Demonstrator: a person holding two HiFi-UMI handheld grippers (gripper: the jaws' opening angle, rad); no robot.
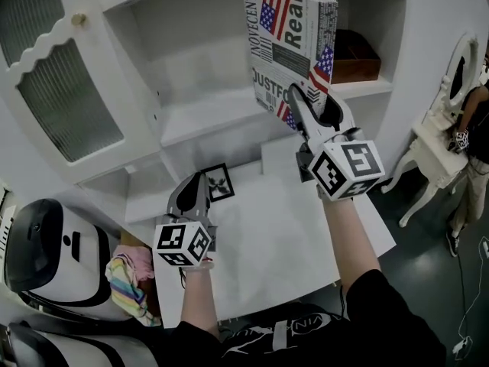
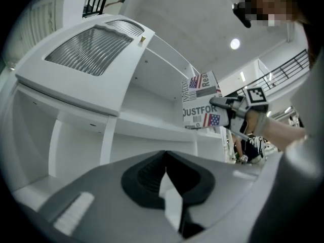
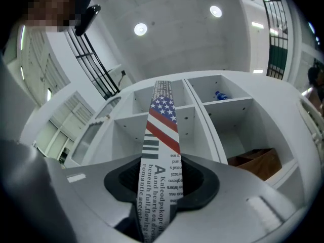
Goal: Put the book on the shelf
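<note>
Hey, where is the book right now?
In the head view the book is upper right, clamped in the right gripper in front of the white shelf, just left of the brown box.

The right arm (image 1: 351, 235) stretches forward and up toward the shelf (image 1: 202, 117), with the wrist straight and a dark sleeve at the elbow. The right gripper (image 1: 312, 102) is raised in front of the shelf's middle board. Its jaws are clamped on the lower part of the book (image 1: 289, 29), which it holds upright, and its marker cube faces the head camera. The left arm (image 1: 200, 300) is bare, lower and farther back from the shelf. The left gripper (image 1: 195, 183) points toward the shelf's lower left, with its jaws pressed together and holding nothing.
</note>
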